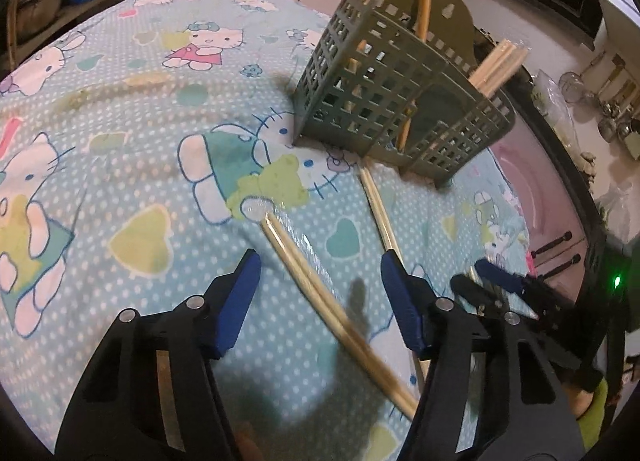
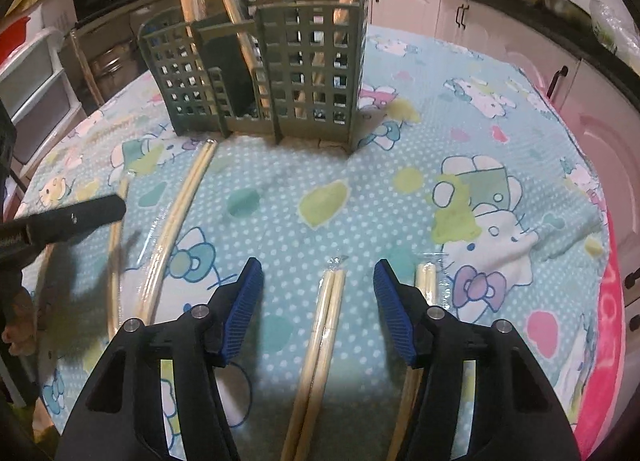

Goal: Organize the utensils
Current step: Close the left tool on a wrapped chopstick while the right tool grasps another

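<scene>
Both tools stand unclenched, grasping nothing. Left gripper [image 1: 318, 261] straddles one wrapped chopstick pair [image 1: 304, 261] lying on the cloth [image 1: 120, 121]; right gripper [image 2: 318, 273] straddles another pair [image 2: 326, 309]. Recommended: lower squarely, close at mid-length, lift level, then stand each pair in the green caddy [image 2: 312, 61] ahead, already holding several.

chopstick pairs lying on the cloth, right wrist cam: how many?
4. Middle pair inside the right claw, right pair just beside it, long pair running up to the holder, far-left pair. Others may lie outside the frame.
</scene>
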The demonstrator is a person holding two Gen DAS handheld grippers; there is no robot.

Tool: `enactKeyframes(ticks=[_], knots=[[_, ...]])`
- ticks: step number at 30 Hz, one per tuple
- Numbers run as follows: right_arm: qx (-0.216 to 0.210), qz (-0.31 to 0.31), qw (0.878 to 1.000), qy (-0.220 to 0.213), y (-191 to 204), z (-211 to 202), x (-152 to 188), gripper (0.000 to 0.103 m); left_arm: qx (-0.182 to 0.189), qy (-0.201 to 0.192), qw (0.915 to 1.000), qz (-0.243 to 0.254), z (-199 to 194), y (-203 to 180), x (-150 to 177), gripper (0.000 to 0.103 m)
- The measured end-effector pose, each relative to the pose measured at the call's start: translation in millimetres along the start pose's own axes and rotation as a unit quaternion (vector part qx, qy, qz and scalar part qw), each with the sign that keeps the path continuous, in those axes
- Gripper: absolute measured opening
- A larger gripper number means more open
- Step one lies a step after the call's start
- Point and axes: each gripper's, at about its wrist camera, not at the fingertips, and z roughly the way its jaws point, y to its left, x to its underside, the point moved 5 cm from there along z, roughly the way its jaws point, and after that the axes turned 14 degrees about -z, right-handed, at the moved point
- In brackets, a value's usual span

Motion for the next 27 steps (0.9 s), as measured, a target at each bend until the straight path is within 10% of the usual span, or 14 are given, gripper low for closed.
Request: enactKeyframes(ticks=[27], knots=[[-0.038, 0.001, 0.999, -0.007, -1, 1, -12, 0.007, -0.071, -0.042, 0.9964, 0.019, 20, 1, -35, 0.004]])
